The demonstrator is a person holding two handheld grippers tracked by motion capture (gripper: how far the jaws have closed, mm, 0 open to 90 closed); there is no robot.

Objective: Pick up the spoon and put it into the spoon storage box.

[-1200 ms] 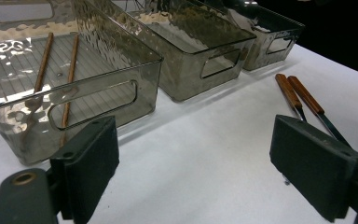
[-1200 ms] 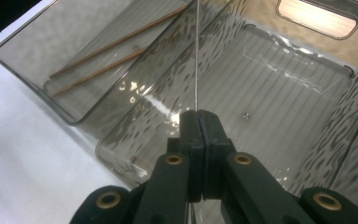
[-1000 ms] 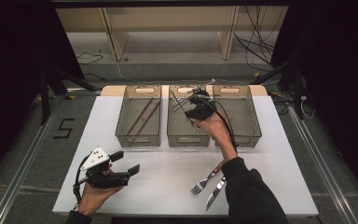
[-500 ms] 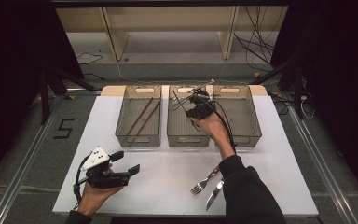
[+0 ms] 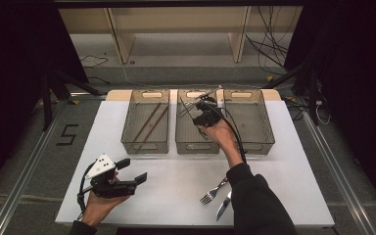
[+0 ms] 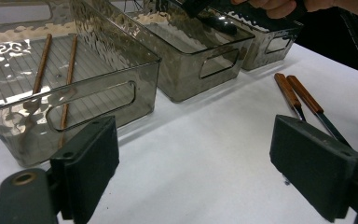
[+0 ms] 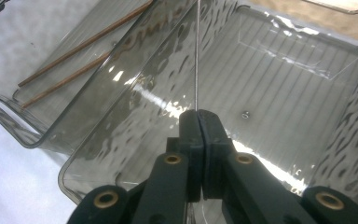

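– Metal strip, hair-thin from this angle: where is it?

– Pinched in the right tongs. The right gripper view shows it rising straight toward 12 o'clock from between the two black pads. It is too slim there to say what sort of thing it is.

– How far open are those tongs?

– Closed tight, the pads pressed together with just the strip between them. They hang over the middle bin, which sits at 12 o'clock on the counter. Strip and tongs are above the bin's ribbed floor. I cannot tell whether the strip touches the bin.

– And the other hand?

– The left tongs are at 7 o'clock on the counter, held in the person's hand, well apart from the bins. They gape wide with nothing between the pads.

– What else is lying about?

– Two brown chopsticks lie side by side in the left bin, at 11 o'clock. The right bin stands at 1 o'clock. A fork and a knife, both with wooden handles, lie just beside each other on the counter at 5 o'clock, by the person's right sleeve.
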